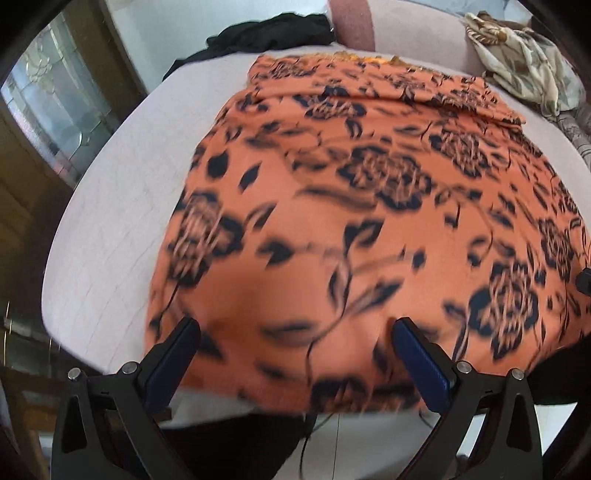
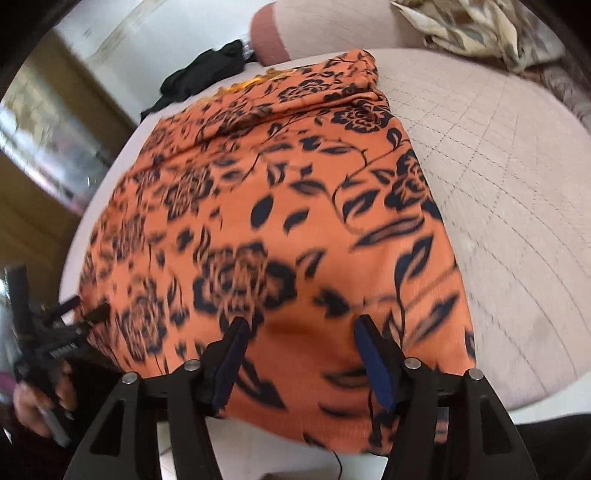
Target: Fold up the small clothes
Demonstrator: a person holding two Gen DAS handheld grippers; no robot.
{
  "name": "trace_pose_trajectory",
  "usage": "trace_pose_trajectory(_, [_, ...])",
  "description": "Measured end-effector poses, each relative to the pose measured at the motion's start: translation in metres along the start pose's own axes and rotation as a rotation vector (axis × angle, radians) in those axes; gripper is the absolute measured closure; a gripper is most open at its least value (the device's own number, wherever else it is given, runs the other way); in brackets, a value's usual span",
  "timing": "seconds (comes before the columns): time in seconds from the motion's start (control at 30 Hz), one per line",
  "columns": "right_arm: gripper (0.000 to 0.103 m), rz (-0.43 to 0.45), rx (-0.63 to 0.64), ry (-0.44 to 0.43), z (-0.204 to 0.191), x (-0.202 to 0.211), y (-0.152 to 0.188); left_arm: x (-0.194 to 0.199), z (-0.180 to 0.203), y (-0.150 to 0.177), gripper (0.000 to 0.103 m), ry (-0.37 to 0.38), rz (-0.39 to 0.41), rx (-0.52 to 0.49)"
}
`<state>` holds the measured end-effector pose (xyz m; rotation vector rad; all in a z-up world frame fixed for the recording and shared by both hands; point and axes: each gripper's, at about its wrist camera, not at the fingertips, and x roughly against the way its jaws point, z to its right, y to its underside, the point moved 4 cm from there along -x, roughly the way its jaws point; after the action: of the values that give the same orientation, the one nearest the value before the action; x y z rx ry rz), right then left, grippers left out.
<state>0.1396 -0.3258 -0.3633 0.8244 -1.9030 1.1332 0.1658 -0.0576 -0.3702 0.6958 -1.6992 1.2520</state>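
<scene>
An orange cloth with a black flower print (image 1: 332,192) lies spread flat on a pale quilted cushion (image 1: 110,221). Its far end is folded over into a thicker band. My left gripper (image 1: 295,325) hovers over the cloth's near edge, open wide, with nothing pinched between its blue pads. In the right wrist view the same cloth (image 2: 280,206) fills the middle, and my right gripper (image 2: 301,321) stands open above its near right part, pads clear of the fabric. A hand holds the left gripper (image 2: 88,310) at the cloth's near left corner.
A black garment (image 1: 266,33) lies at the back left of the cushion. A crumpled beige patterned cloth (image 1: 524,62) sits at the back right beside a pink bolster (image 1: 351,26). A wooden cabinet with a glass door (image 1: 48,110) stands to the left. Bare cushion (image 2: 498,184) stretches right of the cloth.
</scene>
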Motion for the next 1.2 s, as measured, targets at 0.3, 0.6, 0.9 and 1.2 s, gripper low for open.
trace_pose_trajectory(0.3, [0.036,-0.002,-0.086,-0.058,0.017,0.031,0.005,0.066,-0.047,-0.013,0.000,-0.050,0.126,0.091])
trace_pose_trajectory(0.6, [0.036,0.096,-0.351,-0.111,0.085,0.053,0.002,0.077,-0.137,-0.003,0.000,-0.109,0.105,0.322])
trace_pose_trajectory(0.9, [0.036,0.089,-0.451,-0.195,0.097,0.045,0.001,0.037,-0.140,0.001,0.000,0.052,0.002,0.451])
trace_pose_trajectory(1.2, [0.036,0.085,-0.476,-0.209,0.095,0.038,0.000,0.004,-0.122,0.012,0.029,0.197,-0.091,0.513])
